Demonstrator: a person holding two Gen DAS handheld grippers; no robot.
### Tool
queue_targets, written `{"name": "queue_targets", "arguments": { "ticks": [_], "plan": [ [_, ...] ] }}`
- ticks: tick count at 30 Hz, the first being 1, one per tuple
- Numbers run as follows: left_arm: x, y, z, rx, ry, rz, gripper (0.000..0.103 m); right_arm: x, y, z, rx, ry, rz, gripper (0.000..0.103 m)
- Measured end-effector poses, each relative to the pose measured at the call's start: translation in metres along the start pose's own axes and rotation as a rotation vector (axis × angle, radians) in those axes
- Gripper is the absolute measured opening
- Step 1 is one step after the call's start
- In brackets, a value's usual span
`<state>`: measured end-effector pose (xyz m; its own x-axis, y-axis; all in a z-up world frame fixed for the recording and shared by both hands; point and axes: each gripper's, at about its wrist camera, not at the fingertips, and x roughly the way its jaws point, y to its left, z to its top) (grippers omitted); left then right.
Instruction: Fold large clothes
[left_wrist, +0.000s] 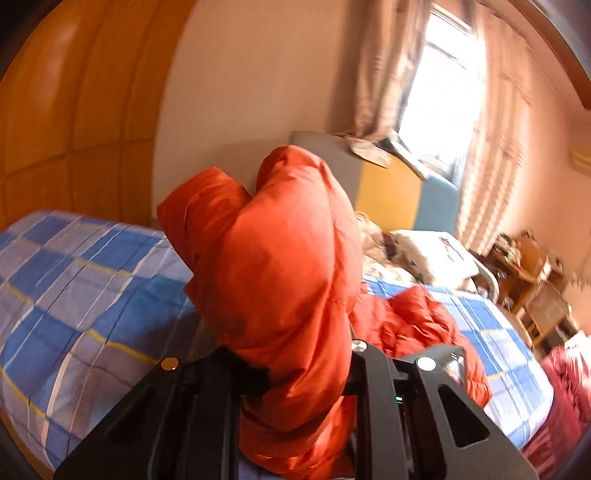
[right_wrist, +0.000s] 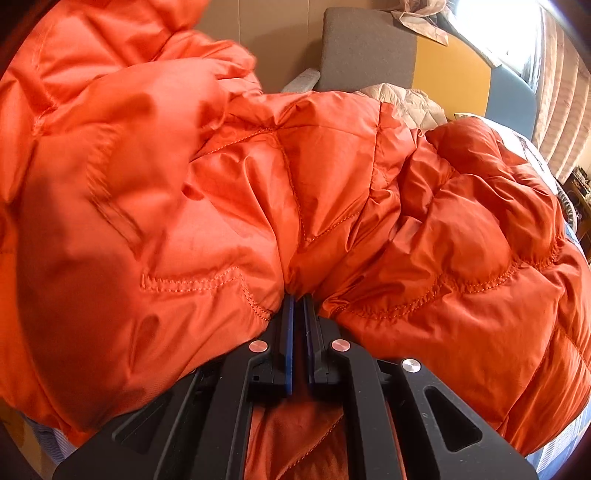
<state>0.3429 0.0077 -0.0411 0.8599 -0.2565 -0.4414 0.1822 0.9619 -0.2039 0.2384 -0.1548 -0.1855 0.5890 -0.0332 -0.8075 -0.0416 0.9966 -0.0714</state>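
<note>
A puffy orange quilted jacket (left_wrist: 280, 266) is lifted off the bed in the left wrist view. A thick bunch of it stands up between my left gripper's (left_wrist: 295, 373) black fingers, which are shut on the fabric. The rest of the jacket trails down onto the blue checked bedsheet (left_wrist: 74, 280). In the right wrist view the jacket (right_wrist: 229, 177) fills nearly the whole frame. My right gripper (right_wrist: 298, 297) has its blue pads (right_wrist: 289, 332) almost together, pinching a fold of the jacket at their tips. More orange fabric hangs below that gripper.
A grey, yellow and blue headboard (left_wrist: 391, 192) stands against the wall at the far end of the bed, with a white pillow (left_wrist: 432, 254) before it. A curtained window (left_wrist: 439, 88) is behind. A wooden nightstand (left_wrist: 532, 280) and dark red fabric (left_wrist: 565, 398) are to the right.
</note>
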Motion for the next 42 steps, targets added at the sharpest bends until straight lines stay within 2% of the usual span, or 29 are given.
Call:
{"name": "queue_targets", "arguments": {
  "ticks": [5, 10, 12, 14, 21, 23, 29, 31, 33, 35, 37, 42],
  "plan": [
    [0.002, -0.011, 0.0, 0.038, 0.002, 0.008, 0.018, -0.007, -0.013, 0.005, 0.013, -0.003, 0.06, 0.007],
    [-0.001, -0.011, 0.002, 0.035, 0.0, 0.013, 0.018, -0.049, -0.037, 0.001, 0.052, -0.127, 0.079, 0.007],
    [-0.003, -0.014, 0.003, 0.036, -0.003, 0.011, 0.018, -0.06, -0.046, -0.002, 0.05, -0.143, 0.041, 0.007],
    [-0.001, -0.024, 0.0, 0.059, -0.006, 0.013, 0.018, -0.067, -0.058, -0.006, 0.07, -0.143, 0.041, 0.007],
    [0.004, -0.069, -0.006, 0.201, -0.019, 0.023, 0.018, -0.061, -0.098, -0.022, 0.154, -0.096, -0.041, 0.007],
    [0.007, -0.08, -0.009, 0.238, -0.022, 0.031, 0.019, -0.06, -0.108, -0.025, 0.178, -0.095, -0.035, 0.007],
    [0.018, -0.119, -0.019, 0.375, -0.033, 0.039, 0.02, -0.084, -0.148, -0.034, 0.252, -0.165, -0.069, 0.007],
    [0.022, -0.13, -0.023, 0.416, -0.035, 0.043, 0.02, -0.097, -0.171, -0.038, 0.288, -0.186, -0.139, 0.007],
    [0.026, -0.143, -0.029, 0.454, -0.034, 0.038, 0.021, -0.1, -0.191, -0.041, 0.313, -0.174, -0.197, 0.007],
    [0.028, -0.157, -0.036, 0.491, -0.032, 0.027, 0.021, -0.091, -0.212, -0.042, 0.353, -0.125, -0.177, 0.007],
    [0.029, -0.171, -0.043, 0.53, -0.026, 0.01, 0.021, -0.079, -0.226, -0.046, 0.384, -0.08, -0.122, 0.007],
    [0.036, -0.207, -0.068, 0.632, -0.008, -0.012, 0.021, -0.071, -0.231, -0.054, 0.394, -0.068, -0.101, 0.007]
  ]
}}
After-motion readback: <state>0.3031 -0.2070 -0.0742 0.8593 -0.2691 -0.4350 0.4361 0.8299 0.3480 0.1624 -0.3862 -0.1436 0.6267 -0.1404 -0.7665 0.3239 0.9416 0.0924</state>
